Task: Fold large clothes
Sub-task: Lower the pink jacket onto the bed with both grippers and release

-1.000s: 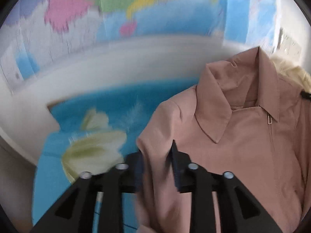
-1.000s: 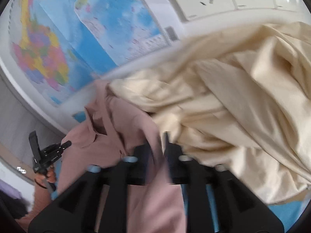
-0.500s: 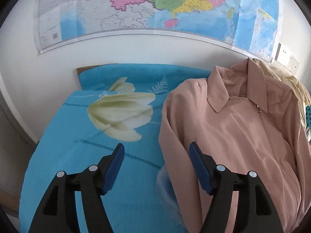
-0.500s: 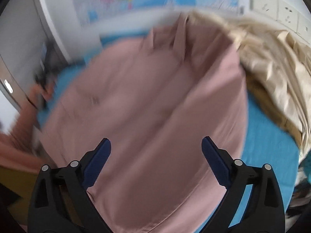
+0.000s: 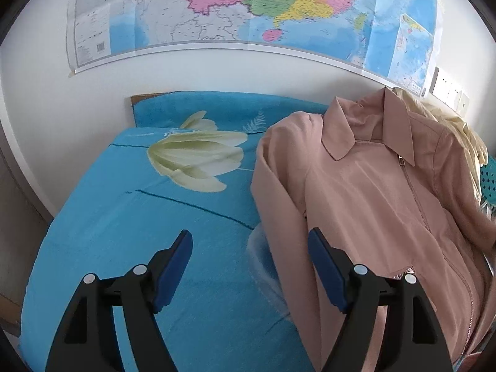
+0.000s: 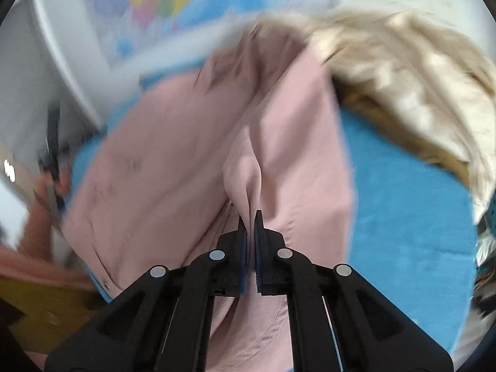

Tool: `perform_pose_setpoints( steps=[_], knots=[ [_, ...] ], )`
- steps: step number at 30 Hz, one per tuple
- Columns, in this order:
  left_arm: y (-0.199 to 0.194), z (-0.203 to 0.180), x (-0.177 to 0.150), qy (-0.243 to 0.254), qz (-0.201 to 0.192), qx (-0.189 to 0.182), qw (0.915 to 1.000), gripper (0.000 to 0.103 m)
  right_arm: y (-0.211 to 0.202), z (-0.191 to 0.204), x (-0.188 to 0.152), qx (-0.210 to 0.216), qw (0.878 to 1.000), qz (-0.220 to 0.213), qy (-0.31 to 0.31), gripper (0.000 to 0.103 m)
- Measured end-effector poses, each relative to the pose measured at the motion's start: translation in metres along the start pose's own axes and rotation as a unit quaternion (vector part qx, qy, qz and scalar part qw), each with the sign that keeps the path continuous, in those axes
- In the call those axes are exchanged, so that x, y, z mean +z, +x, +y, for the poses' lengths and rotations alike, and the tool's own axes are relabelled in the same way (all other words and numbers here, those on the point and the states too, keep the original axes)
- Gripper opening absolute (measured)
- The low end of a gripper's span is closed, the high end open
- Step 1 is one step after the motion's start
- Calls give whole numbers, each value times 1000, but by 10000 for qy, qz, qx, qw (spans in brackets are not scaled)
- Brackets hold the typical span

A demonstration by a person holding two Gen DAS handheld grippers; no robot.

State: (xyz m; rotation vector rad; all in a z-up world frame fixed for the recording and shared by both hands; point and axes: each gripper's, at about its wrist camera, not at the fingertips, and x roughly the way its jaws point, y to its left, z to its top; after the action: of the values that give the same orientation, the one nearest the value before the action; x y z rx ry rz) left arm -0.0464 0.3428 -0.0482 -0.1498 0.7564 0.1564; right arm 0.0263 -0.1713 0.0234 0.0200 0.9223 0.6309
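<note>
We saw the pink jacket (image 5: 372, 192) lying front up on the blue bedsheet (image 5: 155, 223), spread over the right part of the bed with its collar at the far end by the wall and its zip running down the middle toward us. Its left sleeve lay folded down along the body's left edge. The left gripper (image 5: 249, 266) hovered at the near edge, its jaws opening, the blue pads (image 5: 173, 266) spread wide with nothing pinched; between them we saw only bare sheet and the edge of the sleeve, neither of which the pads touched. A large pale flower print (image 5: 198, 161) covered the sheet to the left of the jacket. In the right wrist view, which was blurred, the right gripper (image 6: 249, 217) had its fingers pressed together on a raised ridge of the jacket's pink fabric (image 6: 248, 179) near the middle of the garment, the cloth puckered up into the pinch. A rumpled cream garment (image 6: 403, 77) lay heaped at the far right, just beside the jacket's shoulder, with bare sheet showing on the near side of it. A wall map (image 5: 248, 9) hung on the white wall beyond the bed, and pale wall sockets (image 5: 449, 90) sat to its right. At the left edge of the right wrist view we made out a person's hand (image 6: 46, 186), too blurred to say more.
</note>
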Motion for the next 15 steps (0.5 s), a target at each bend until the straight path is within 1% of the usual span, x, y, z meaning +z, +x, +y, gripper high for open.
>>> perform_pose_setpoints(
  steps=[2, 3, 5, 7, 8, 10, 11, 12, 13, 14, 15],
  knots=[
    [1, 2, -1, -9, 43, 12, 10000, 75, -33, -25, 15, -90, 9984, -479, 283, 4],
    [2, 3, -2, -3, 70, 21, 10000, 75, -52, -42, 23, -185, 9958, -753, 491, 4],
    [4, 3, -5, 37, 113, -5, 9999, 75, -71, -77, 38, -210, 9894, -1137, 882, 4],
    [8, 1, -8, 87, 164, 6, 9998, 75, -74, -108, 48, -662, 9841, -1235, 1096, 4],
    [11, 1, -9, 100, 212, 14, 9997, 75, -74, -126, 48, -756, 9830, -1195, 1175, 4],
    [17, 3, -13, 97, 314, 15, 9995, 75, -52, -155, 46, -1107, 9788, -1004, 1403, 5],
    [20, 4, -14, 90, 360, 16, 9993, 75, -38, -166, 45, -1153, 9777, -857, 1532, 5],
    [23, 5, -16, 71, 417, -10, 9991, 75, -13, -180, 42, -1217, 9758, -541, 1737, 11],
    [24, 7, -18, 46, 446, -22, 9990, 75, -1, -189, 39, -1421, 9720, -343, 1841, 24],
    [25, 7, -19, 17, 470, -43, 9989, 75, 15, -194, 36, -1708, 9668, -98, 1899, 30],
    [25, 9, -21, -17, 494, -95, 9987, 75, 24, -191, 36, -1945, 9635, 9, 1840, 44]
  ],
)
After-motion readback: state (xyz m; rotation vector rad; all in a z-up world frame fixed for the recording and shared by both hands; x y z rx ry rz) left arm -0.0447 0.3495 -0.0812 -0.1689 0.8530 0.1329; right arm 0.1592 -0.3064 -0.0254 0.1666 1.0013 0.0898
